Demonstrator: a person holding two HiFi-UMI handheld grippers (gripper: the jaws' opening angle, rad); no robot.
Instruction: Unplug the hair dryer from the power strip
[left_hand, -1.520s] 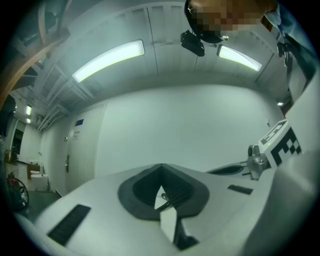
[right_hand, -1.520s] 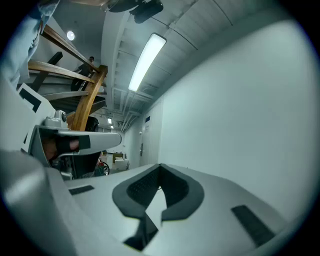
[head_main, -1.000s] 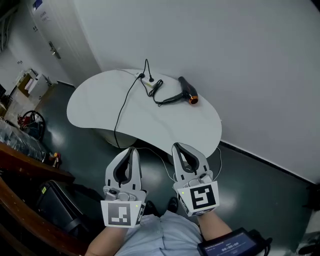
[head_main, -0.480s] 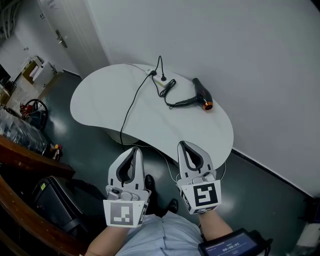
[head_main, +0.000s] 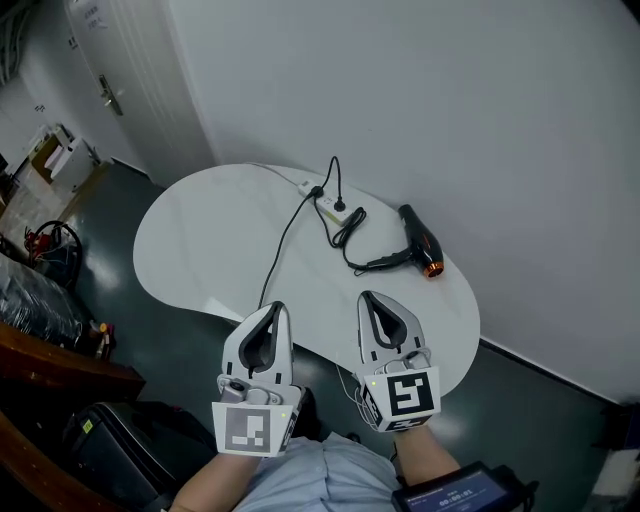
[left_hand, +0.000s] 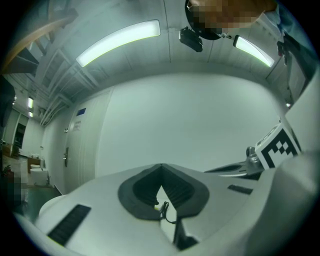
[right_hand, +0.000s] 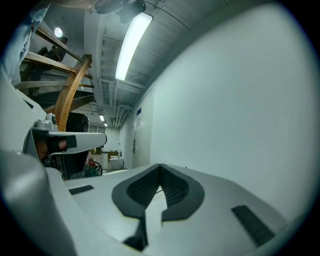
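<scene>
2 claws are held side by side in front of the person, at the near edge of a white rounded worktop (head_main: 200, 230). They are the left claw (head_main: 274, 310) and the right claw (head_main: 368, 300), both pointing toward the far white wall (head_main: 460, 110). Each claw is clenched. In both gripper views the dark pads meet at their tips and nothing is held between them. Only a strip of the pale worktop shows through the gap below the tips. In the left gripper view a thin black cord also shows there, well beyond the claw.

The hair dryer (head_main: 418, 238) lies on its side on the far right part of the worktop, well apart from both claws. It is black, with an orange ring at its nozzle end. Its black cord (head_main: 350, 236) runs left in a loose coil to the white power strip (head_main: 330, 205), which lies near the far edge, just left of the dryer. Black plugs sit in the strip, but which one belongs to the dryer is too small to tell. A long black cable (head_main: 285, 250) runs from the strip to the near edge of the worktop.

A white door (head_main: 105, 85) stands at the far left.
</scene>
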